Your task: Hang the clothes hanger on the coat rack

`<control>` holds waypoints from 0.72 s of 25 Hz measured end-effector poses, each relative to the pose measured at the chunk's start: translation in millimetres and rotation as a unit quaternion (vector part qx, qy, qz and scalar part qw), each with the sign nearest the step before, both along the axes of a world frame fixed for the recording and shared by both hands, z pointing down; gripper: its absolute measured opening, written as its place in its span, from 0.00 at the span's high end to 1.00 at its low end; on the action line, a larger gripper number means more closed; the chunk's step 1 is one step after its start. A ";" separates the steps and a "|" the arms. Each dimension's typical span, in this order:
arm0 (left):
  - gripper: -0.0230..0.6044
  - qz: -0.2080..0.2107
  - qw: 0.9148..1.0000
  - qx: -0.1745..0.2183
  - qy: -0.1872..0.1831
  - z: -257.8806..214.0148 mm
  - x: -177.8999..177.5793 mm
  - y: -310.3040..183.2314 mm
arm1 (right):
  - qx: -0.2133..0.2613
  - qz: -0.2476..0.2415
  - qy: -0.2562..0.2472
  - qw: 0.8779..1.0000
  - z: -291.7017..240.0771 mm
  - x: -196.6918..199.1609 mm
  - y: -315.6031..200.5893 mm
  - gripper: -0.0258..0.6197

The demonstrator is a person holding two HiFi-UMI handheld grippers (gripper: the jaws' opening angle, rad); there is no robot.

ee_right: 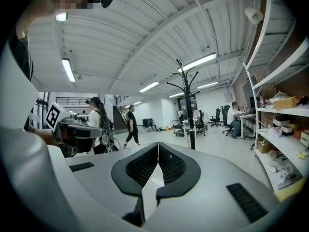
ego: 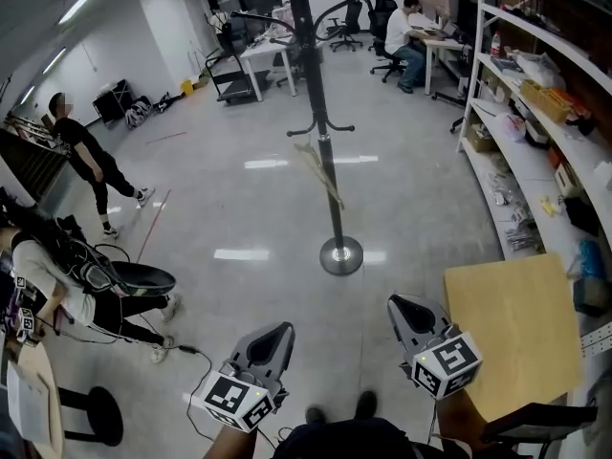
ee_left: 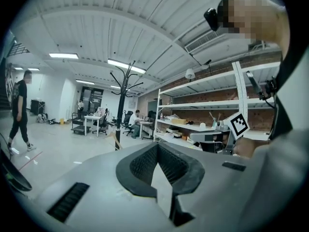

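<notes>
Both jaw pairs are closed tip to tip with nothing between them. The left hand-held gripper [ego: 275,333] and the right hand-held gripper [ego: 403,307] are held low over the floor [ego: 239,189], apart from each other.

The coat rack [ego: 331,199] stands ahead on its round base [ego: 341,254], well apart from both. The clothes hanger [ego: 318,170] lies tilted against the pole, just below the lower hooks [ego: 323,128]; whether it is hooked on cannot be determined.

A wooden table [ego: 516,338] sits just right of the right hand-held gripper, with shelves [ego: 535,156] behind it. A person with cables [ego: 57,290] stands at the left, a second person [ego: 91,161] walks beyond, and a third [ego: 402,32] sits at a far desk.
</notes>
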State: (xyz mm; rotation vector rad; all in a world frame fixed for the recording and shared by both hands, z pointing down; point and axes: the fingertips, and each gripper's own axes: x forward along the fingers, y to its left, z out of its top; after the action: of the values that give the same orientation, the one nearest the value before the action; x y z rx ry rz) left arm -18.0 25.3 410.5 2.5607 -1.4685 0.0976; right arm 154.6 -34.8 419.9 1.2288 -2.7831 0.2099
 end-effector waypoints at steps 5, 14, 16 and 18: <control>0.96 0.022 1.000 0.005 0.008 3.7 -4.7 35.3 | 0.002 0.010 0.007 1.000 -0.5 -15.9 34.8 0.95; 0.96 0.036 0.999 0.005 0.030 26.0 -60.0 126.2 | -0.005 0.042 0.041 0.998 1.3 -63.1 133.3 0.95; 0.96 0.039 0.999 0.002 0.036 31.1 -71.3 148.7 | -0.010 0.042 0.057 0.997 5.2 -74.8 159.8 0.95; 0.96 0.044 0.998 -0.001 0.045 36.7 -77.7 164.8 | -0.013 0.045 0.065 0.997 5.3 -81.5 182.0 0.95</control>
State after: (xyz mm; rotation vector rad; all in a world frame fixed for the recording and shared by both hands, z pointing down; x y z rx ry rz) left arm -95.6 190.1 447.1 2.5928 -1.3235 -0.0047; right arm 73.1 147.2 425.2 1.3139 -2.6097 0.1648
